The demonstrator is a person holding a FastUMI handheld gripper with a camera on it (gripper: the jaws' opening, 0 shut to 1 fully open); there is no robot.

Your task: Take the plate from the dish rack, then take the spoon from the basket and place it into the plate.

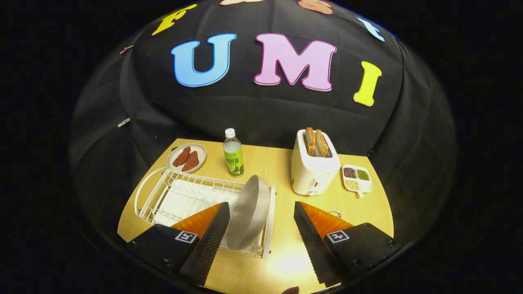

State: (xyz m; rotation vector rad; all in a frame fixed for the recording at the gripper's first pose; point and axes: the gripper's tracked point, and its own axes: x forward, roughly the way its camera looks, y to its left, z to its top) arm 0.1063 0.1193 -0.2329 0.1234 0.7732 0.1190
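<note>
Gripper [259, 220]: fingers standing wide apart, holding nothing. Plate [249, 212]: standing on edge, leaning in the white dish rack [163, 196], long axis running up and away, sitting between the fingers, nearer the left one. Toaster [312, 167] and bottle [233, 153]: standing beyond.

I've got the gripper [259, 212] wide open, plate [250, 212] upright in rack [163, 192] btwn fingers, nearer left; toaster [314, 167] at 1 o'clock.

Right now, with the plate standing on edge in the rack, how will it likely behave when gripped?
The plate looks rigid and smooth, so it may slip. Propped on edge in the dish rack, it could tip or snag wires. The tool is open, the plate's rim beside one finger.
</note>
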